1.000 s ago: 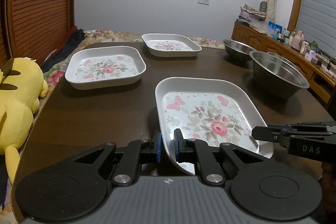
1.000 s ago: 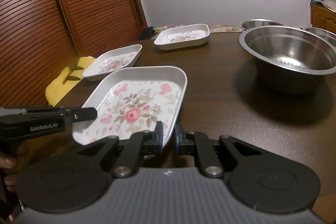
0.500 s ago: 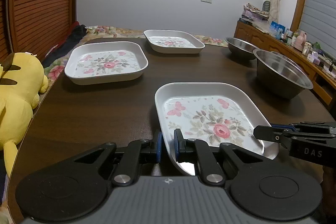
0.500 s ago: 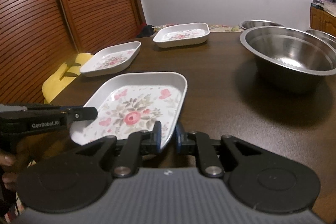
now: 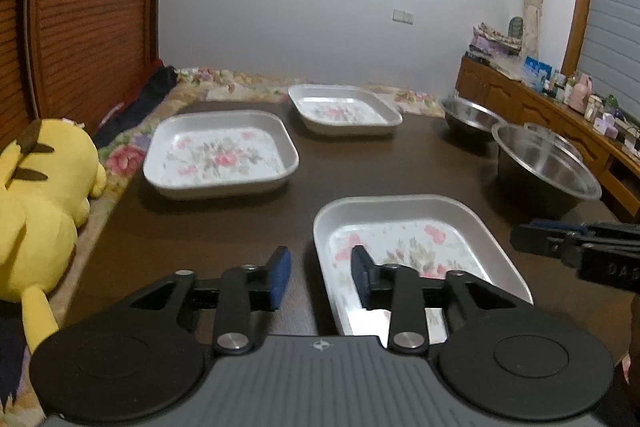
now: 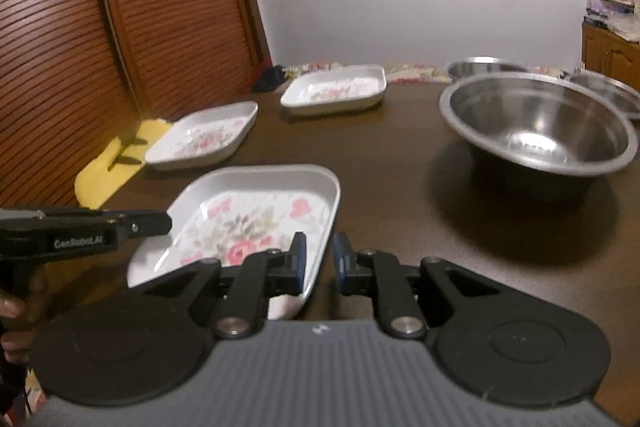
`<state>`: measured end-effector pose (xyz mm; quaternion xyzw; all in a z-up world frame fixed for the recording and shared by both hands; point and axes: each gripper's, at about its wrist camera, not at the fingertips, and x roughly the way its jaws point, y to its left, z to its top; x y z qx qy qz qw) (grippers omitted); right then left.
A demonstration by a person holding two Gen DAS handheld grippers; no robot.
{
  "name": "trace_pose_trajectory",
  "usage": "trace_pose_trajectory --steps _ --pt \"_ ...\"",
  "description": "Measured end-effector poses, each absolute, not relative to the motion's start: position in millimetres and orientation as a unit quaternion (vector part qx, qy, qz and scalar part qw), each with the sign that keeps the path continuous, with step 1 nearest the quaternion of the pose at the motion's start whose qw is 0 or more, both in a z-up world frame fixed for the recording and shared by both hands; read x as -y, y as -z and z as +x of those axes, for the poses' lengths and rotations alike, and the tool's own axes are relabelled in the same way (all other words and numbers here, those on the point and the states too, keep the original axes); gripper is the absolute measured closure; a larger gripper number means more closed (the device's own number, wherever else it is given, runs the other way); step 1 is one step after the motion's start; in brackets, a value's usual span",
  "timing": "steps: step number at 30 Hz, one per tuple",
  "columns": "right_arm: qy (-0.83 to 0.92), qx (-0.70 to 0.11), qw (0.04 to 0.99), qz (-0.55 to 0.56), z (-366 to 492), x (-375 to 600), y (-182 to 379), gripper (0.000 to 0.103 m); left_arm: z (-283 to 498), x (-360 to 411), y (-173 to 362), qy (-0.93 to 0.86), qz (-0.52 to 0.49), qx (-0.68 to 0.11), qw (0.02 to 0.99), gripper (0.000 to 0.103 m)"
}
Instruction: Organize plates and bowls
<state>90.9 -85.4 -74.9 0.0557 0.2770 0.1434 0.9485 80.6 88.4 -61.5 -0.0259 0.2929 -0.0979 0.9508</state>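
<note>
Nearest the cameras, on the dark wooden table (image 5: 208, 231), sits a white floral plate (image 5: 416, 247). The left gripper (image 5: 320, 279) straddles its left rim, jaws just parted, pads clear of the rim on both sides. The right gripper (image 6: 320, 261) straddles the right rim; its jaws have been easing apart, and a slim gap shows at each pad. Two matching plates lie well apart farther back: a middle plate (image 5: 220, 153) and a far plate (image 5: 344, 109). To the right stands a large steel bowl (image 6: 536, 125), with two further bowls behind it. A yellow plush toy (image 5: 36, 195) lies beside the table's left edge.
</note>
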Motion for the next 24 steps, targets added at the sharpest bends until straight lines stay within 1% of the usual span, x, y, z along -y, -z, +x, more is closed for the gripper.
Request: trace_pose_trajectory --steps 1,3,6,9,11,12,13,15,19,24 --pt "-0.145 -0.273 0.95 0.055 92 87 71 0.077 82 -89 58 0.096 -0.025 -0.29 0.952 0.06" --pt "-0.148 -0.262 0.952 0.052 94 89 62 0.069 85 -91 52 0.092 -0.022 -0.283 0.955 0.055" --pt "-0.152 -0.244 0.957 0.041 98 89 48 0.069 91 -93 44 0.089 -0.02 -0.273 0.958 0.047" --pt "-0.158 -0.233 0.959 0.035 104 89 38 0.062 98 -96 38 0.087 -0.012 -0.266 0.96 0.04" --pt "-0.165 -0.231 0.958 0.035 108 89 31 0.06 103 -98 36 0.084 -0.005 -0.261 0.962 0.036" --pt "-0.17 -0.23 0.957 0.036 112 88 29 0.057 107 -99 34 0.08 -0.003 -0.26 0.962 0.035" --pt "-0.177 -0.23 0.956 0.034 116 85 26 0.052 110 -101 34 0.077 -0.001 -0.259 0.963 0.035" --pt "-0.19 -0.226 0.955 0.025 125 79 20 0.045 118 -107 32 0.068 -0.002 -0.26 0.963 0.035" --pt "-0.213 -0.222 0.951 0.014 144 64 11 0.044 134 -119 31 0.059 -0.005 -0.257 0.965 0.035" --pt "-0.239 -0.246 0.939 0.005 179 38 12 0.044 153 -137 34 0.05 -0.006 -0.26 0.964 0.035"
